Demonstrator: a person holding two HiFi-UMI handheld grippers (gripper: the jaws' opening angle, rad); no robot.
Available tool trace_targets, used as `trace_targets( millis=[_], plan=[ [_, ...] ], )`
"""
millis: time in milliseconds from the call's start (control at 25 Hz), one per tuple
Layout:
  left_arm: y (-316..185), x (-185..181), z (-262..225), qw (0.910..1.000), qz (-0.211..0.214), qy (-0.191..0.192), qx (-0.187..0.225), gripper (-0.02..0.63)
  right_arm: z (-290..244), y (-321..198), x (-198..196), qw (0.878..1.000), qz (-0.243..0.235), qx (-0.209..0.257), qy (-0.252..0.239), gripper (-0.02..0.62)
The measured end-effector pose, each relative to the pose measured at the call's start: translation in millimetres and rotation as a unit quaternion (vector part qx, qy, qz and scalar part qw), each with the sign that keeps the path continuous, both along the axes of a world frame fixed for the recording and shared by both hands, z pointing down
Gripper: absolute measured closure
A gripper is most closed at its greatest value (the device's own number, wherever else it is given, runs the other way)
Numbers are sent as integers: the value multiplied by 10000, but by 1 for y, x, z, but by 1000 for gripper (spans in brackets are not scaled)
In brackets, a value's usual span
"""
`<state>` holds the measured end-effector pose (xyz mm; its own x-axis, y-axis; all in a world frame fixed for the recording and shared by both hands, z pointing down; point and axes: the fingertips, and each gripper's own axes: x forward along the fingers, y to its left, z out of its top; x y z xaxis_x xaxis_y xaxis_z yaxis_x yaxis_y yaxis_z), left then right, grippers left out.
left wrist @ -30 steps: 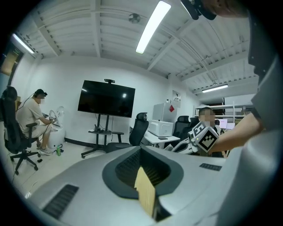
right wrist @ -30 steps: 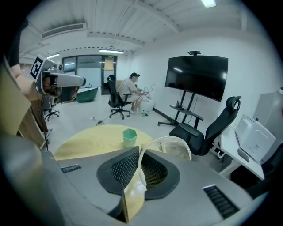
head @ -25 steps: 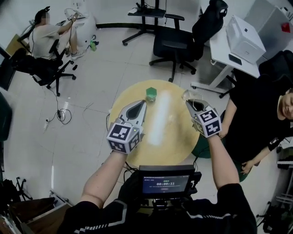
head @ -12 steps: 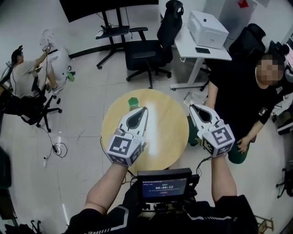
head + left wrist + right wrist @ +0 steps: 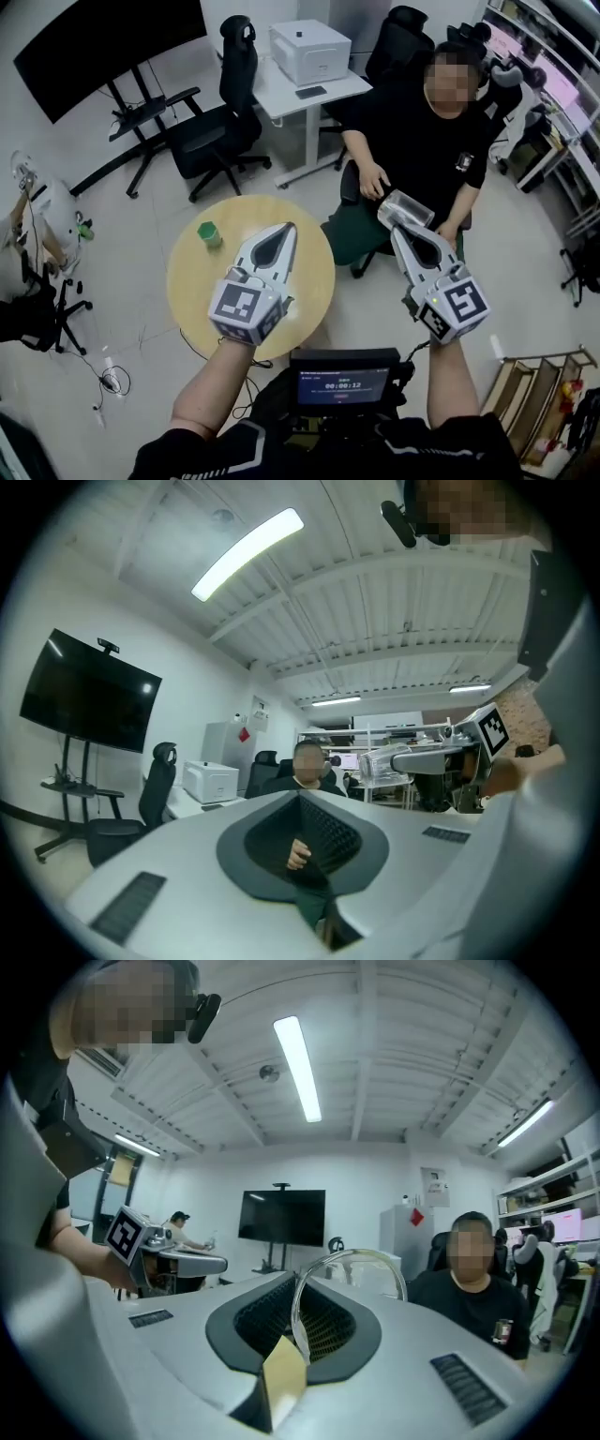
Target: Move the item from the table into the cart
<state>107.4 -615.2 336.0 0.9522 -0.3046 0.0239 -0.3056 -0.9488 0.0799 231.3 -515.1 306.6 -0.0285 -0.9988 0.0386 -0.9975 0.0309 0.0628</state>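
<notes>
My right gripper (image 5: 410,223) is shut on the rim of a clear plastic cup (image 5: 403,207). It holds the cup in the air to the right of the round wooden table (image 5: 192,281), in front of a seated person. In the right gripper view the cup's rim (image 5: 349,1253) arches up from between the pads. My left gripper (image 5: 284,231) hovers over the table's right part, shut with nothing in it; in its own view the left gripper (image 5: 302,799) has its tips together. A green cup (image 5: 209,233) stands on the table's left side.
A person in black (image 5: 422,141) sits just beyond the right gripper. Behind stand a white desk with a white box (image 5: 309,52), black office chairs (image 5: 220,131) and a large dark screen (image 5: 103,47). A wooden rack (image 5: 534,398) is at the bottom right.
Both grippers swung right and rose. The right one carried the clear cup off the table toward the seated person. The green cup stayed on the table.
</notes>
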Motion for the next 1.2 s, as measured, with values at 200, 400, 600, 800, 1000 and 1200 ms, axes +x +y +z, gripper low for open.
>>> trace_targets(
  millis=[200,400,600,800,1000,1200],
  plan=[
    [99,103,-9,9967,797,-9,170,619,-11,122,83,9967,786,198,42,577],
    [218,198,-17,9873,1578,85,181,619,-22,247,153,9897,1398,297,99,577],
    [314,274,-22,9711,2376,97,177,620,-27,354,202,9742,2211,439,146,577],
    [415,332,-19,9346,3541,151,313,619,-26,464,227,9401,3362,507,233,577],
    [473,374,-18,8914,4524,199,195,620,-28,529,236,8955,4415,507,241,577],
    [613,383,-13,8418,5394,35,198,620,-22,663,209,8467,5290,512,263,577]
  ],
)
